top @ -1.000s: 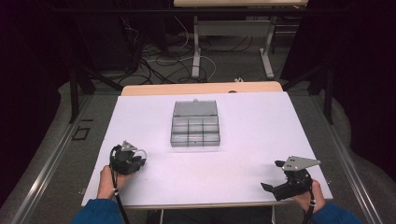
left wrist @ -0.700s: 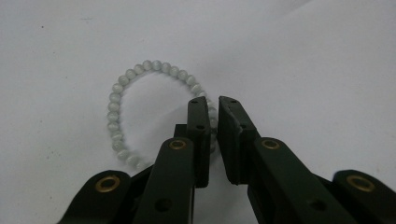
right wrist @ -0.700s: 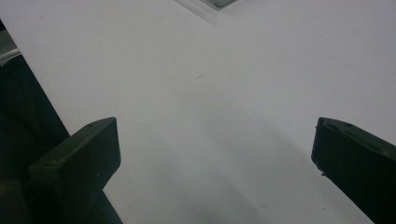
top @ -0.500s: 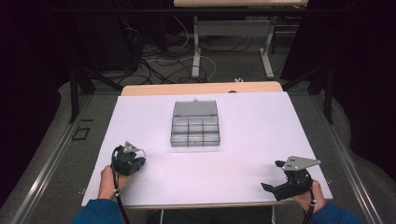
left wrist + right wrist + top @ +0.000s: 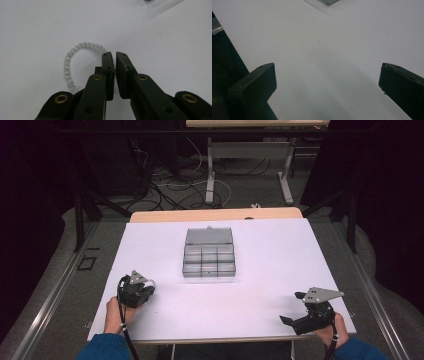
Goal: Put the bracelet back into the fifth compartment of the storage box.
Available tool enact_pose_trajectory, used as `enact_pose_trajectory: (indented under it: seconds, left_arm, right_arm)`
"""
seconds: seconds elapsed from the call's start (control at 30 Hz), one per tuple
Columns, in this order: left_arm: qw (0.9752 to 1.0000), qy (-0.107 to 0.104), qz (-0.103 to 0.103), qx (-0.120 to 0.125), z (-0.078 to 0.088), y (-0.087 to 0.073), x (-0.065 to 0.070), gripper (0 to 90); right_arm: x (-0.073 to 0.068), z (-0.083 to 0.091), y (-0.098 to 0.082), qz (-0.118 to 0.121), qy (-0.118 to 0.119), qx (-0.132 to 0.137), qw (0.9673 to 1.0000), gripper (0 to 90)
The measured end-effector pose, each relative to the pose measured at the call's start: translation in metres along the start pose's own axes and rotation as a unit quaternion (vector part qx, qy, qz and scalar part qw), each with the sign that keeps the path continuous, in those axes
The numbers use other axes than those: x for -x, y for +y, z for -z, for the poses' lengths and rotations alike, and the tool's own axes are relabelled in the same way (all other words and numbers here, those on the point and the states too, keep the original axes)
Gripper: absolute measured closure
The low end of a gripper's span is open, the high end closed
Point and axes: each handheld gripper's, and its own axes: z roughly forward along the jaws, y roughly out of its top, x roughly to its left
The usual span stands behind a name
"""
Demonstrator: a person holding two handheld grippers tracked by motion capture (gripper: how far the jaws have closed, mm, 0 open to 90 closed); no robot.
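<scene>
On white table | left gripper clamps bead bracelet | right gripper spread wide, holding nothing

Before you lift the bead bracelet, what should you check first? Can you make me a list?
1. Left gripper jaws closed: ok, nearly together with a thin gap.
2. Bead bracelet caught between the jaws: cannot tell; the jaws hide the beads there, though the ring runs right to them.
3. Rest of the bracelet lying flat on the white table: ok.
4. Compartment box lid open and ready: ok.
5. Path from the bracelet to the box clear: ok, bare table between.
6. Right gripper out of the way: ok, jaws wide open and holding nothing, near the table's right corner.
</scene>
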Motion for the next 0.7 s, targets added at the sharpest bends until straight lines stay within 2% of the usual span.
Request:
enact_pose_trajectory:
  seconds: [0.3,0.43,0.67,0.7]
  left_arm:
    - [0.9998,0.01,0.01,0.015,0.007,0.002,-0.001,86.0]
    - [0.9996,0.008,0.011,0.023,0.009,0.002,-0.002,86.0]
    - [0.9996,0.012,0.01,0.025,0.013,0.003,-0.002,86.0]
    - [0.9993,0.015,0.011,0.033,0.012,0.002,-0.002,85.9]
  right_arm:
    - [0.001,0.0,0.0,0.0,0.003,-0.003,1.0,1.1]
    - [0.0,0.001,0.0,-0.006,0.003,-0.005,1.0,1.1]
    - [0.0,0.0,0.0,-0.002,-0.001,-0.001,1.0,1.1]
    - [0.0,0.0,0.0,-0.001,0.0,-0.001,1.0,1.1]
